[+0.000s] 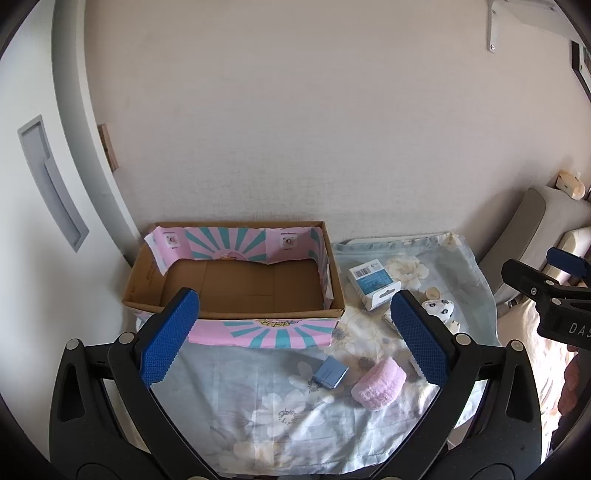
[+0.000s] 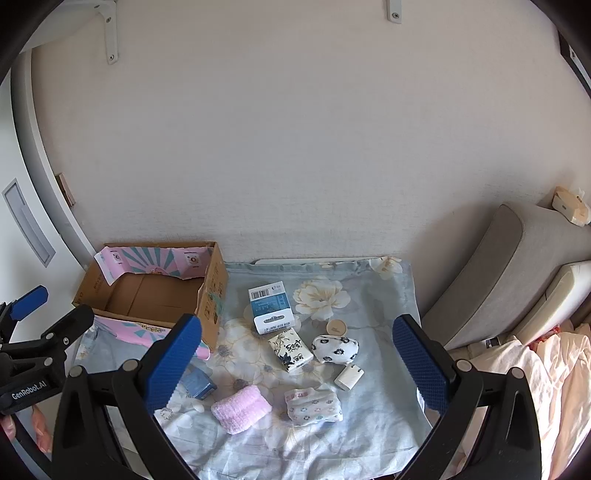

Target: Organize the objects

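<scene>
An empty cardboard box (image 1: 236,284) with pink flaps stands at the back left of a floral cloth (image 1: 258,406); it also shows in the right wrist view (image 2: 147,291). On the cloth lie a blue-and-white carton (image 2: 271,306), a floral tissue pack (image 2: 290,349), a black-and-white pouch (image 2: 334,349), a white charger (image 2: 349,376), a small round wooden lid (image 2: 337,326), a patterned sock roll (image 2: 314,404), a pink towel roll (image 2: 242,408) and a small blue box (image 1: 328,374). My left gripper (image 1: 295,339) is open above the cloth's front. My right gripper (image 2: 295,362) is open above the objects.
A white wall runs behind the cloth. A grey cushion (image 2: 509,273) and rumpled bedding (image 2: 535,369) lie at the right. A white door frame (image 1: 74,147) stands at the left. A shelf bracket (image 2: 109,33) hangs high on the wall.
</scene>
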A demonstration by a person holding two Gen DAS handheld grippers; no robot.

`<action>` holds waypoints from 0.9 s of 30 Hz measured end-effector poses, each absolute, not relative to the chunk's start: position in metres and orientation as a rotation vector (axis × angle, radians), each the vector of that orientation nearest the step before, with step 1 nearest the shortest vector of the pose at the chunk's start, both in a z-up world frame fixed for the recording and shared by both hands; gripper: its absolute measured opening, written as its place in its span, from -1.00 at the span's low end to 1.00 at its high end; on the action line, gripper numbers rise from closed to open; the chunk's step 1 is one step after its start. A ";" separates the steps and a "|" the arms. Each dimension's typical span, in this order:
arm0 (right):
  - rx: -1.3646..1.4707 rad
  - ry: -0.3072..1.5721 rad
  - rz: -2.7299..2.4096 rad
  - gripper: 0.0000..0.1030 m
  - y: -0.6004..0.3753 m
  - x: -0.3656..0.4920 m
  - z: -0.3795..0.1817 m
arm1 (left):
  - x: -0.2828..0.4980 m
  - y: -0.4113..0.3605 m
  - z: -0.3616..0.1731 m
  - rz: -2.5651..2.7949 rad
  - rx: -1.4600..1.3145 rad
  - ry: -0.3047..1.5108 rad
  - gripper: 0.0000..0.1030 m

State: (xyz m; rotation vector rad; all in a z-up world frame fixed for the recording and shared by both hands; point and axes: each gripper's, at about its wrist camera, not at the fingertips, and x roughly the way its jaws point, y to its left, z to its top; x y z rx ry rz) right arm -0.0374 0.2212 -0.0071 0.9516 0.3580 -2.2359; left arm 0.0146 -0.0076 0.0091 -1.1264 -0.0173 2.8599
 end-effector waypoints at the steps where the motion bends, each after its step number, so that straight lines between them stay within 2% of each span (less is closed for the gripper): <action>1: 0.950 0.361 -2.236 0.99 0.220 -0.037 -0.007 | 0.015 -0.008 0.009 2.857 -1.128 -0.017 1.00; 27: 0.956 0.355 -2.221 0.99 0.221 -0.035 -0.009 | 0.011 -0.011 0.010 2.849 -1.143 -0.002 1.00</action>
